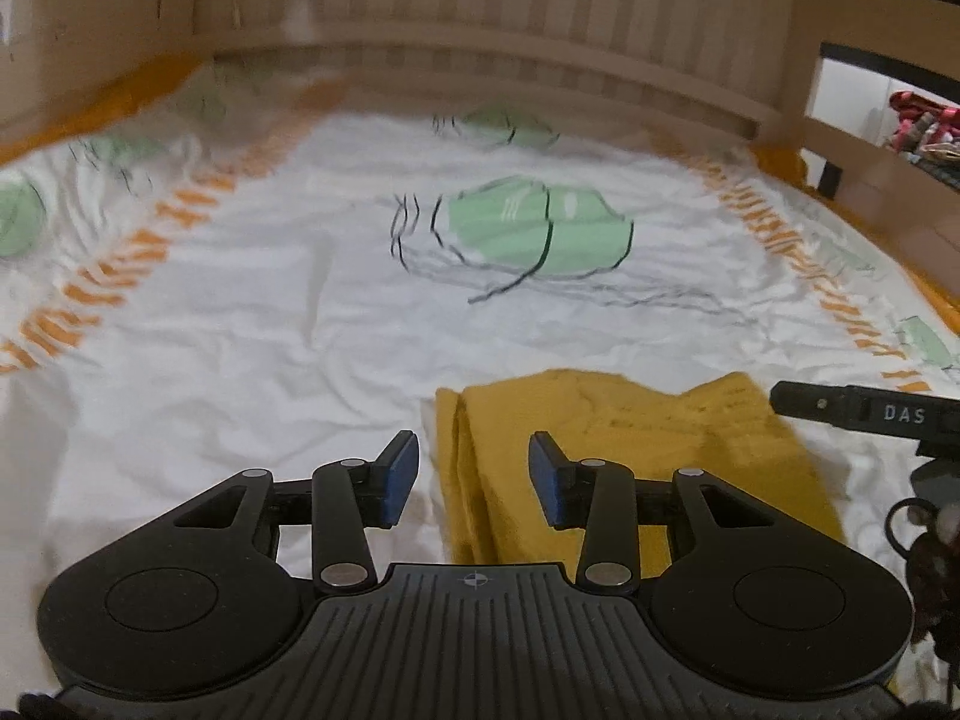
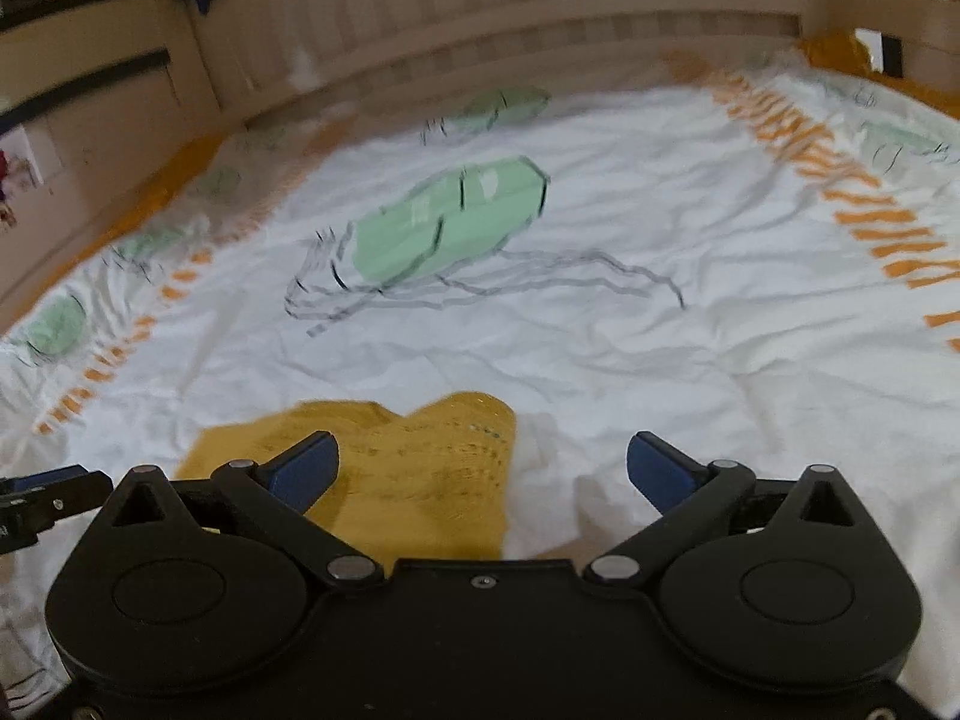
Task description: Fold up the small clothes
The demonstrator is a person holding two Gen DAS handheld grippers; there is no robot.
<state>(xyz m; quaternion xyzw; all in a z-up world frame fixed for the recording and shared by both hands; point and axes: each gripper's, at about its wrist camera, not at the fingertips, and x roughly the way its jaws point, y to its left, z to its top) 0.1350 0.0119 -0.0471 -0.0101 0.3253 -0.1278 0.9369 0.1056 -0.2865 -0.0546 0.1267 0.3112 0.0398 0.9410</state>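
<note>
A mustard-yellow knit garment point(image 1: 636, 420) lies folded on the white bedsheet point(image 1: 240, 360), with a doubled edge along its left side. My left gripper point(image 1: 473, 441) hovers over that left edge, its blue pads apart and nothing pinched between them. In the right wrist view the same garment point(image 2: 420, 474) lies under the left finger of my right gripper point(image 2: 483, 441), whose jaws stand wide open and hold nothing. One finger of the right gripper point(image 1: 864, 411) shows at the right edge of the left wrist view, above the garment's far right corner.
The sheet has green prints point(image 1: 540, 228) with black scribbles and orange striped borders point(image 1: 120, 276). A slatted wooden bed rail point(image 1: 510, 18) closes the far side, and a side rail point(image 1: 870, 156) runs along the right. Colourful items point(image 1: 924, 126) sit beyond it.
</note>
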